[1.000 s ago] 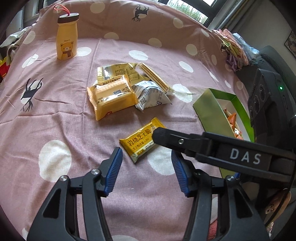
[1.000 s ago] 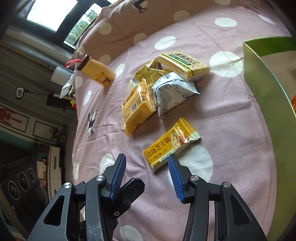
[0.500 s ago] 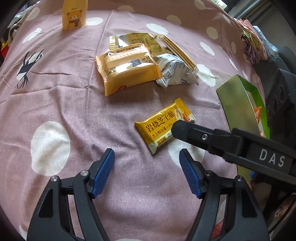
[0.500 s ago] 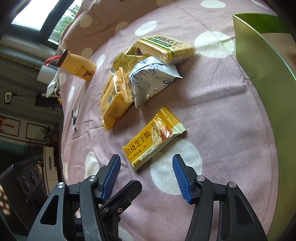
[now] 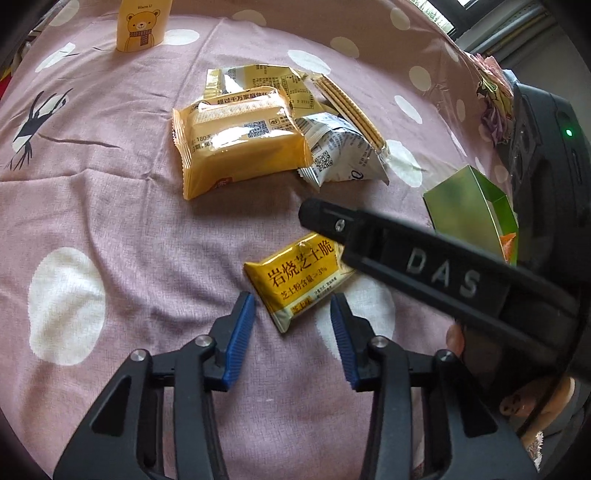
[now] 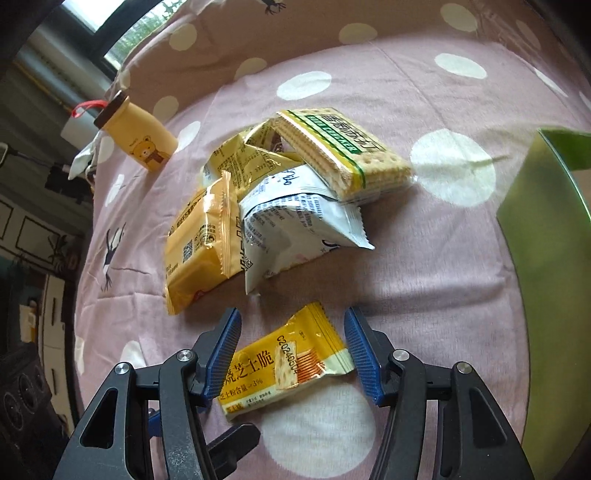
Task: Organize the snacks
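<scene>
Daylight from the window (image 6: 122, 33) up at the far left of my right wrist view lights the pink spotted cloth (image 5: 110, 221) softly and evenly, with only faint shadows under the packets. Glare streaks the big orange packet (image 5: 240, 140) and the crinkled white packet (image 6: 295, 221), and the green box (image 6: 546, 221) at the right edge smears into blur. Both fisheye views bow the cloth outward and darken into black corners; my blue pads (image 5: 240, 332) stay sharp.

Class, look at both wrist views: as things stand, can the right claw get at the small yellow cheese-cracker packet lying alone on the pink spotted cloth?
Probably yes. The right claw is open, with the small yellow cheese-cracker packet between its blue pads and nothing covering it. The left claw sits close at the packet's other end and might crowd it.
</scene>
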A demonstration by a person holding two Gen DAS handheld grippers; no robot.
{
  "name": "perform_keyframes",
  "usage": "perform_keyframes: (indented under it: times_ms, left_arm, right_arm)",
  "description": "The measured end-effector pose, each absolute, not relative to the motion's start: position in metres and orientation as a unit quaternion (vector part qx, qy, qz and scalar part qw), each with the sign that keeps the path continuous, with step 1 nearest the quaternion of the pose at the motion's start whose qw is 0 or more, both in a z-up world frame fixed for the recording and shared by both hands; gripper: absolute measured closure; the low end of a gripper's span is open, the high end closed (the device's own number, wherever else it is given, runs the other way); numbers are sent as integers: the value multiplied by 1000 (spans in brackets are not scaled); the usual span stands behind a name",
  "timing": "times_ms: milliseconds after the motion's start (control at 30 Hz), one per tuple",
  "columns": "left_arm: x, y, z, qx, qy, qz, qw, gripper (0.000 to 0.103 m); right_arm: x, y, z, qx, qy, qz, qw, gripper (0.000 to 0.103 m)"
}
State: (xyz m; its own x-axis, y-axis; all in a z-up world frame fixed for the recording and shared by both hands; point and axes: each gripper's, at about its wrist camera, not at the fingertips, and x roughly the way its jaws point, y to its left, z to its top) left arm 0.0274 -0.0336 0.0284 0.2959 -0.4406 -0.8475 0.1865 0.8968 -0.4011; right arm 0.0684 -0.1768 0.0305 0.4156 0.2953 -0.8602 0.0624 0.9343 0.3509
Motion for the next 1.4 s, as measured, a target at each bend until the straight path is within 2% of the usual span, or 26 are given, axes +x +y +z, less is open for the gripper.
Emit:
perform_keyframes:
  times_ms: [67, 167, 400, 767, 1033, 1400]
  left_arm:
    - [29, -33, 27, -111, 558, -190, 800, 72]
    - [27, -33, 31, -102, 554, -186, 805, 72]
    - [20, -35, 46, -79, 522, -182, 830, 72]
    - [-7, -56, 98, -64, 419, -224, 878, 71]
    - [-25, -99, 135, -47, 349, -284, 892, 70]
    - [-25, -182, 140, -22, 345, -372, 861, 70]
  right_arm:
    - [66, -168, 30, 144, 538, 85, 826, 44]
    - [60, -160, 30, 118, 539, 81, 830, 49]
    - [46, -160, 37, 146, 533, 101, 827, 50]
    - [13, -179, 91, 158, 454, 81, 873, 50]
    - [-16, -219, 135, 181, 379, 48, 906, 50]
    - [-50, -301, 146, 239, 328, -43, 913, 50]
